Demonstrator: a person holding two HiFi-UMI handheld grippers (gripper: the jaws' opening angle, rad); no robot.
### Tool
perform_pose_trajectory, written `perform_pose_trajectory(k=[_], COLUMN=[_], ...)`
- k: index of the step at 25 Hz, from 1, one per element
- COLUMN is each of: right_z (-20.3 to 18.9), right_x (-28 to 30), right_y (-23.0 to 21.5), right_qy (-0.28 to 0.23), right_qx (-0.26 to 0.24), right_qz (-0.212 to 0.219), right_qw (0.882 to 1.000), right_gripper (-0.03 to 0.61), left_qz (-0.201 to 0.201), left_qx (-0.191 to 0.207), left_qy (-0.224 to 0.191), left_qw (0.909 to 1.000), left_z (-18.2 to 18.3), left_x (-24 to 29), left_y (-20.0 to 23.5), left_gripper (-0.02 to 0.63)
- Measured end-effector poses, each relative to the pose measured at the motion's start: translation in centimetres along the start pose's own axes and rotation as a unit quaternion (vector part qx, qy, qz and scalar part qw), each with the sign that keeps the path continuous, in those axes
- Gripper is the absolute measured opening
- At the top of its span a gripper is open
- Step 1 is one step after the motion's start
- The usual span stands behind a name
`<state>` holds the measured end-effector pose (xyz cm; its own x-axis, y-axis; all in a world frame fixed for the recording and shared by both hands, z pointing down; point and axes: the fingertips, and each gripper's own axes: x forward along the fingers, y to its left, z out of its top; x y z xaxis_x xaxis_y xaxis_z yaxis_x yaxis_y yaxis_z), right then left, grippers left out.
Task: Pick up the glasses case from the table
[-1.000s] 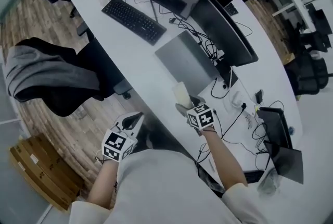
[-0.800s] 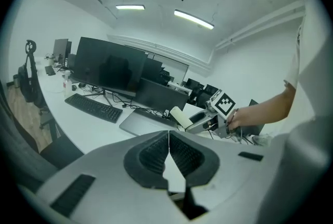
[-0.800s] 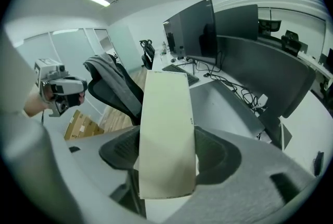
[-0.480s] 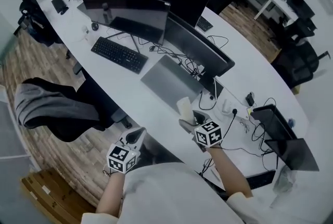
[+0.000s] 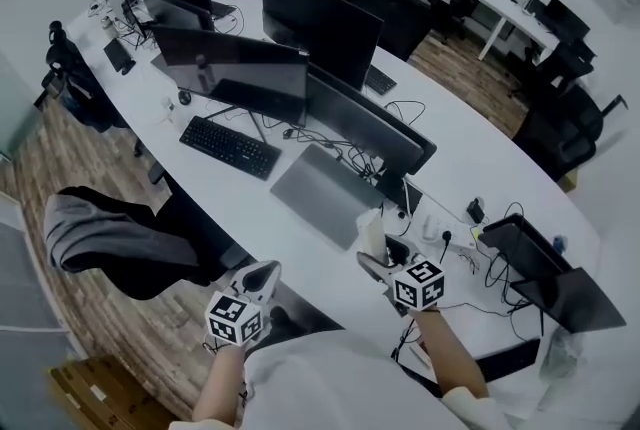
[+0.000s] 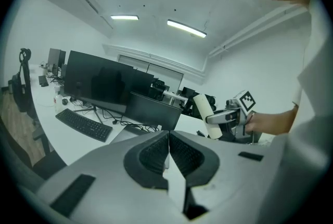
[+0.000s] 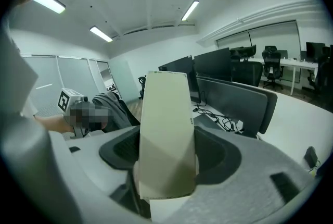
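Note:
The glasses case (image 5: 372, 231) is a cream, flat-sided case. It stands upright between the jaws of my right gripper (image 5: 378, 250), held above the white desk (image 5: 300, 233). In the right gripper view the glasses case (image 7: 166, 134) fills the middle, and my right gripper (image 7: 167, 158) is shut on its lower part. My left gripper (image 5: 264, 272) hangs off the desk's near edge, over the floor. In the left gripper view my left gripper (image 6: 169, 138) has its pads together with nothing between them; beyond it the case (image 6: 207, 114) shows in the other gripper.
Several dark monitors (image 5: 320, 28) line the curved desk, with a black keyboard (image 5: 230, 146) and a closed grey laptop (image 5: 322, 190) in front. Cables and small devices (image 5: 470, 218) lie right of the case. A chair draped with a grey jacket (image 5: 100, 230) stands at the left.
The right gripper has come up off the desk with the case in it. The left gripper has risen a little too. The head view has tilted up, so more of the room shows.

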<state>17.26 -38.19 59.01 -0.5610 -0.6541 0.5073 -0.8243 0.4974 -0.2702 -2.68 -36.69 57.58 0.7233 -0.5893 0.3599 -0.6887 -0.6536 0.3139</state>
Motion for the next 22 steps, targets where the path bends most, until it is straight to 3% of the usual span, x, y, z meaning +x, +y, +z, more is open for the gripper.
perform_pose_trajectory(k=[12,22], right_z=[6.0,9.9], right_x=[-3.5,-5.8], right_y=[1.9,2.9], right_qy=[-0.082,-0.155], right_qx=[-0.009,-0.027], right_qz=[-0.008,-0.038], right_qw=[0.997,0.987], right_gripper=[0.310,0.310], left_qz=[-0.005,0.009], left_qx=[0.012,0.034], left_qy=[-0.029,-0.065], left_qw=[0.9995,0.9972], left_z=[4.9,8.8], left_x=[-2.3,-5.1], left_y=[1.0,2.6], left_gripper=[0.009,0.009])
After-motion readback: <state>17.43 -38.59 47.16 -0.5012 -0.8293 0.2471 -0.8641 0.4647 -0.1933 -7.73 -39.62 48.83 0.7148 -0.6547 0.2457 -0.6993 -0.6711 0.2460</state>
